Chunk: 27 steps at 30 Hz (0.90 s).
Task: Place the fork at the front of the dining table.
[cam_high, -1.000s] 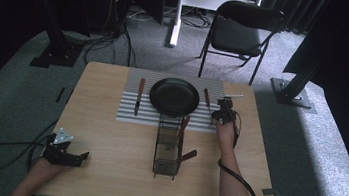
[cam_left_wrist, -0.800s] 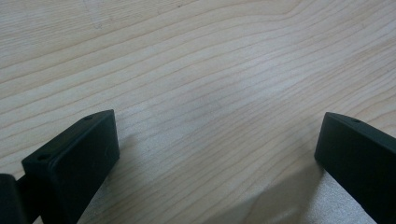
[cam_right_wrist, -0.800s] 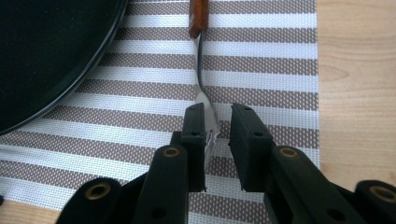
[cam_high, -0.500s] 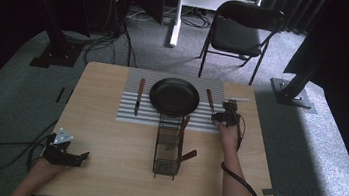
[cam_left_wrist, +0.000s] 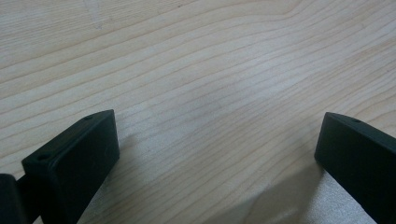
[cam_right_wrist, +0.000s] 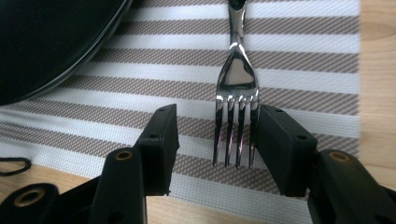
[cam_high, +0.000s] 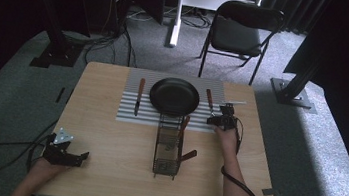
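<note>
A steel fork lies flat on the striped placemat, just right of the black plate. Its tines sit between the jaws of my right gripper, which have just been opening; the pads do not press on it, so the gripper is open. From the high view, the right gripper sits at the mat's right edge, near the fork's wooden handle and the plate. My left gripper rests open on the bare table at the front left, with only wood between its jaws.
A knife lies on the placemat left of the plate. A wire basket holding wooden-handled utensils stands mid-table, just in front of the plate. Cables trail from both grippers. A chair stands beyond the table.
The right gripper's jaws have spread apart and let go of the fork, which now lies on the placemat. The left hand has not moved.
</note>
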Each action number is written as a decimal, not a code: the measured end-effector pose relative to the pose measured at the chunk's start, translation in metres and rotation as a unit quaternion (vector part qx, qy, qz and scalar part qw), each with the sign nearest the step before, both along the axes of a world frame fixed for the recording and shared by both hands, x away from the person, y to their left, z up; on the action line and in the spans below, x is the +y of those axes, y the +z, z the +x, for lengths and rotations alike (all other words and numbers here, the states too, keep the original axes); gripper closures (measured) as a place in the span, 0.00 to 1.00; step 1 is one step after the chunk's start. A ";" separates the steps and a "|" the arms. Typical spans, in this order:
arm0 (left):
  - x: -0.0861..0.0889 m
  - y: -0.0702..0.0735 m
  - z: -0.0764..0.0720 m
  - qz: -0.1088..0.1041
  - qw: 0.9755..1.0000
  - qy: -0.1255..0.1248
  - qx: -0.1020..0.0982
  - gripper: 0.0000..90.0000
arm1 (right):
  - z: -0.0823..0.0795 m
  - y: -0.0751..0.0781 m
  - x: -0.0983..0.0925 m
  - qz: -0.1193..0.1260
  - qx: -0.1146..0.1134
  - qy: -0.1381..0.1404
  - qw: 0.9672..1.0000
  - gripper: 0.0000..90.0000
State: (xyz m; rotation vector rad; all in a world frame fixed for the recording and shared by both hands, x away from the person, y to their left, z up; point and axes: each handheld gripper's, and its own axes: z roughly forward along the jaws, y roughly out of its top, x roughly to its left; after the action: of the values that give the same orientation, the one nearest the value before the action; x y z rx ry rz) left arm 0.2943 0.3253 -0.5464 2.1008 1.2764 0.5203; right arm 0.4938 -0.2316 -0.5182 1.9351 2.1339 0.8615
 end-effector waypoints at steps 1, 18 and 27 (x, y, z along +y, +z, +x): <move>0.000 0.000 0.000 0.000 1.000 0.000 0.000 0.00 | -0.001 0.000 0.001 -0.001 -0.003 0.000 1.000 0.53; 0.000 0.000 0.000 0.000 1.000 0.000 0.000 0.00 | -0.006 -0.002 0.014 0.010 -0.019 0.022 1.000 0.44; 0.000 0.000 0.000 0.000 1.000 0.000 0.000 0.00 | -0.015 0.001 0.014 0.002 -0.039 0.036 0.999 0.27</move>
State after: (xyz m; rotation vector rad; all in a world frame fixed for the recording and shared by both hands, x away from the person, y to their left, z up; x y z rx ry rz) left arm 0.2943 0.3253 -0.5464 2.1014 1.2769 0.5202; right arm 0.4787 -0.2179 -0.5176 1.8052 2.1718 0.9382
